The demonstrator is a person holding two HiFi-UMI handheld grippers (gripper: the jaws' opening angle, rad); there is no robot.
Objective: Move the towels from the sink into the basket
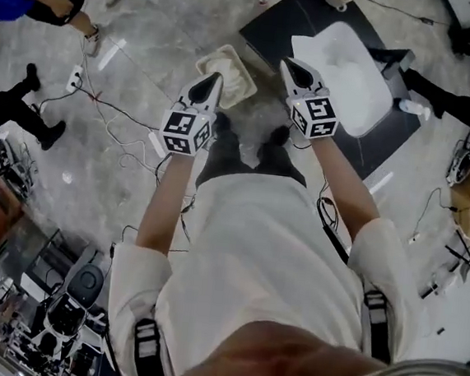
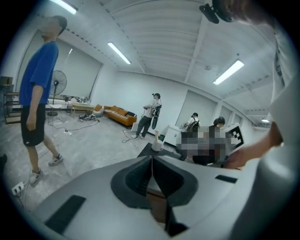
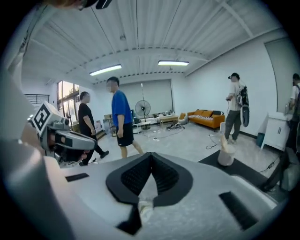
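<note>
Grey floor far below. Towels (image 1: 229,65) in basket (image 1: 251,80): likely soft, light, floppy; I'd pinch bunched fold. Sink (image 1: 373,114) right of basket. My left gripper (image 2: 151,159), right gripper (image 3: 150,157): both closed, empty.

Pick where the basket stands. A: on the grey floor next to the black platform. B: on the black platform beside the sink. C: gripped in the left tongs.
A: the head view shows the basket on the grey floor, just left of the black platform, beyond the left tongs.
</note>
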